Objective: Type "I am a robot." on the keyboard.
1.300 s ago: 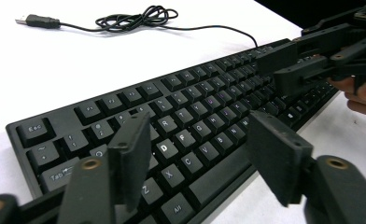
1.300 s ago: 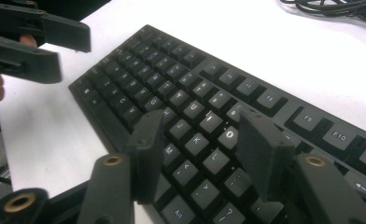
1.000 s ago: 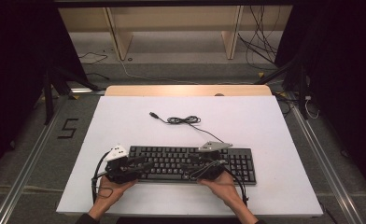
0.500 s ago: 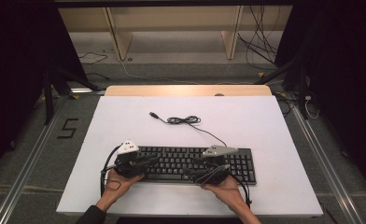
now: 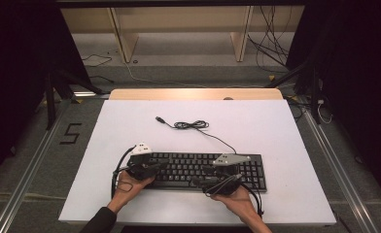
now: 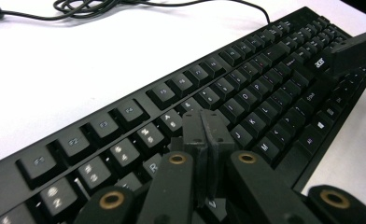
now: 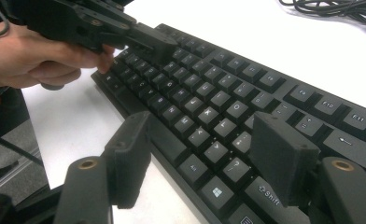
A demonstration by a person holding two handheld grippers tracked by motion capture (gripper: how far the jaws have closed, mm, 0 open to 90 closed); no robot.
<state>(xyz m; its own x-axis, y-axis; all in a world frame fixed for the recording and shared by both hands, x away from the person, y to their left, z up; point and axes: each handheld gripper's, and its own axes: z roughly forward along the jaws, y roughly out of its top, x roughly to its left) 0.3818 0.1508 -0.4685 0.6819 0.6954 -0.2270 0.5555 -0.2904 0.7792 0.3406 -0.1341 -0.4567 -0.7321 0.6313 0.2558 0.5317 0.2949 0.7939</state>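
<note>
- The black two-jaw left gripper (image 5: 155, 166) is held low by the left hand (image 5: 129, 182); its jaws have just been closing and are now pressed together, with nothing between them.
- The black two-jaw right gripper (image 5: 209, 175) is held by the right hand (image 5: 234, 199); its jaws have just been opening and are set wide apart, empty.
- Both forearms are brought in from the near edge.

Keyboard (image 6: 246, 88) near-left end cut off by frame edge; cable (image 6: 125, 7) cropped at top.

Black keyboard (image 5: 198, 170); white table (image 5: 256, 126); black cable (image 5: 191, 125).
</note>
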